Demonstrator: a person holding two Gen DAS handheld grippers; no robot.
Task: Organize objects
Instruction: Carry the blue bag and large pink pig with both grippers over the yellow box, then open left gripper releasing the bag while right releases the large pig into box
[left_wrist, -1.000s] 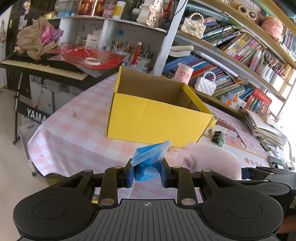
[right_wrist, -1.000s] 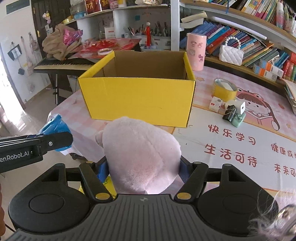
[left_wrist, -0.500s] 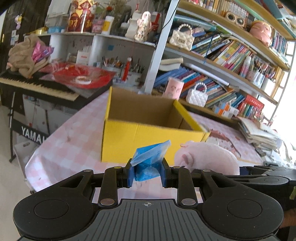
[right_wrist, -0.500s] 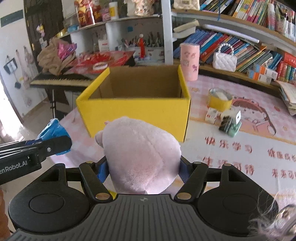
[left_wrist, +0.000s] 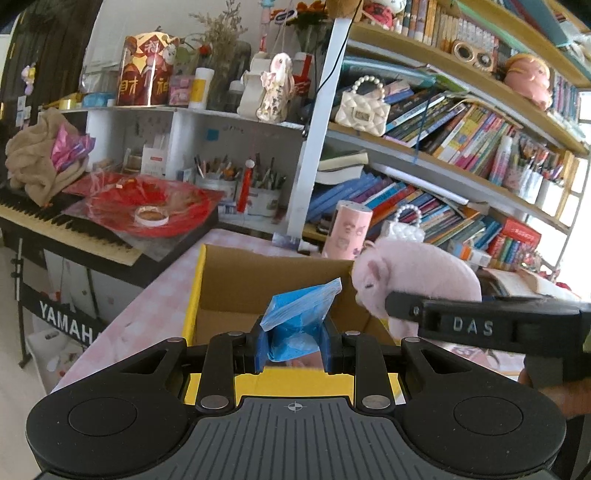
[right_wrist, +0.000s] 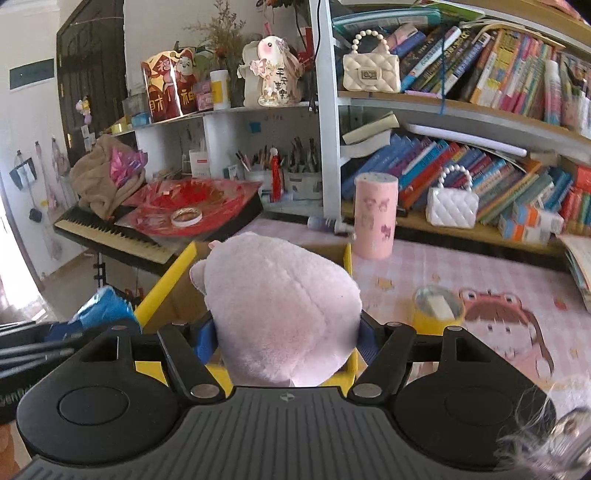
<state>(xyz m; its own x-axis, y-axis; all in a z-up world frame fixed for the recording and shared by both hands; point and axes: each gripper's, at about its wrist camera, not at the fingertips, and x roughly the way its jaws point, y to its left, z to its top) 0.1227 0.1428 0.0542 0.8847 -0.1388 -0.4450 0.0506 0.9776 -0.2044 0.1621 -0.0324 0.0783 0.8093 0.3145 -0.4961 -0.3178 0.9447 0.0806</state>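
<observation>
At the bottom centre of the left wrist view, the left gripper (left_wrist: 294, 341) is closed on a crumpled blue bag (left_wrist: 299, 317), just above the near edge of the yellow box (left_wrist: 192, 295). In the right wrist view the right gripper (right_wrist: 286, 343) clamps a pink plush toy (right_wrist: 280, 306) at the frame centre, over the same box (right_wrist: 166, 288). To do this step well, I think each hand should be lowered well inside the cardboard walls before it lets go, one after the other, so the soft toy does not catch the rim. Beyond the box, the table (right_wrist: 406, 266) with a pink checked cloth carries a pink cup (right_wrist: 375, 218) and a yellow tape roll (right_wrist: 437, 312). At the upper right are crowded bookshelves (right_wrist: 480, 110); at the left, a keyboard piano (left_wrist: 55, 225).
</observation>
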